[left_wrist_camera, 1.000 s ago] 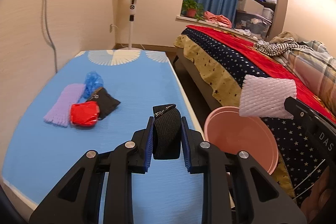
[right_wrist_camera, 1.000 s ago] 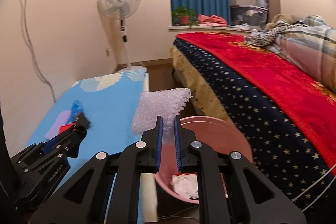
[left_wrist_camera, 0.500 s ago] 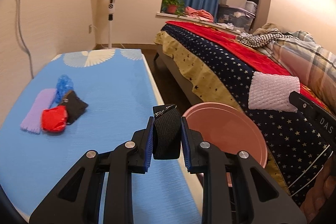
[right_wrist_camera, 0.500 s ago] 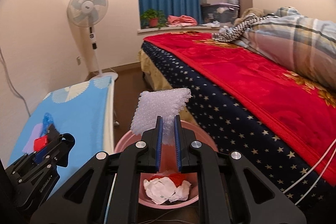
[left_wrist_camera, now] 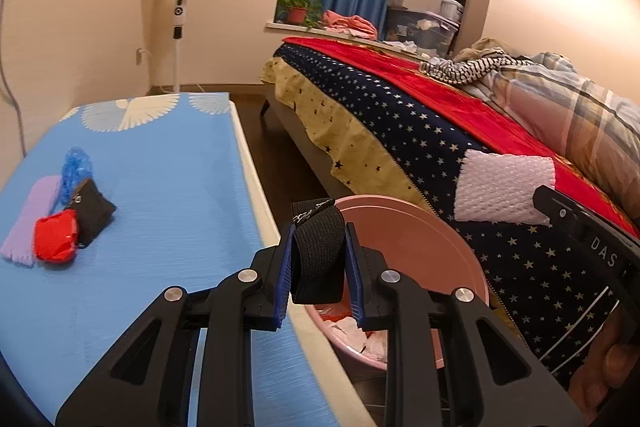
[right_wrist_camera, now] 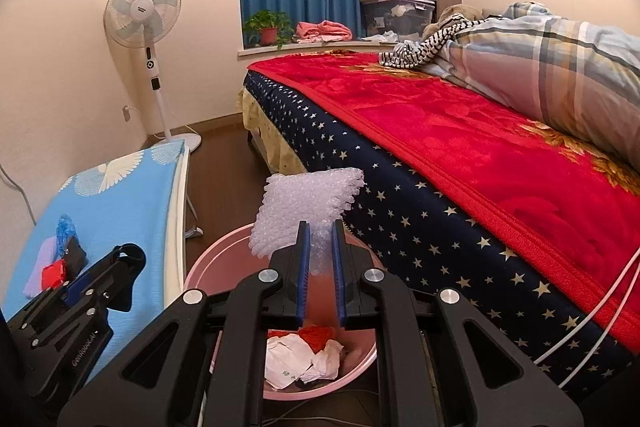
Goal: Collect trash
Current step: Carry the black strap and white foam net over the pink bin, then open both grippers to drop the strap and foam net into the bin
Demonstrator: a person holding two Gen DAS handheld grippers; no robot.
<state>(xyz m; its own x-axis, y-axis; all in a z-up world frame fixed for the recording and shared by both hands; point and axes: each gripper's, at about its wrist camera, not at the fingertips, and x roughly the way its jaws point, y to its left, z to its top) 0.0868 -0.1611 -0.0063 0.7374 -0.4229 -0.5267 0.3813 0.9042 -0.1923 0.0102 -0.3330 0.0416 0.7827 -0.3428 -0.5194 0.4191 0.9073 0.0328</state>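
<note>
Bedroom floor between blue table (left_wrist_camera: 168, 195) and bed (right_wrist_camera: 460, 187): pink bin (right_wrist_camera: 208, 267) sits there.

Risks:
- bubble wrap (right_wrist_camera: 304, 211) light, wide; could drift or catch bin rim on release.
- black strap (left_wrist_camera: 318, 259) at bin's near edge; early release could land it on table edge.

Positions:
- right claw (right_wrist_camera: 319, 267): narrow, pinching bubble wrap, sheet fanning ahead of tips, bin directly below.
- left claw (left_wrist_camera: 318, 267): clamped on black strap; bin below, just right of tips.
- remaining trash pile (left_wrist_camera: 56, 227) well left on table.

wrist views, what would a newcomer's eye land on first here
Most likely the two loaded grippers in the foreground: the left gripper pinches a black folded strap, the right gripper a sheet of white bubble wrap. Both hang by a pink bin holding crumpled paper, between the blue table and the red-blanketed bed.
</note>
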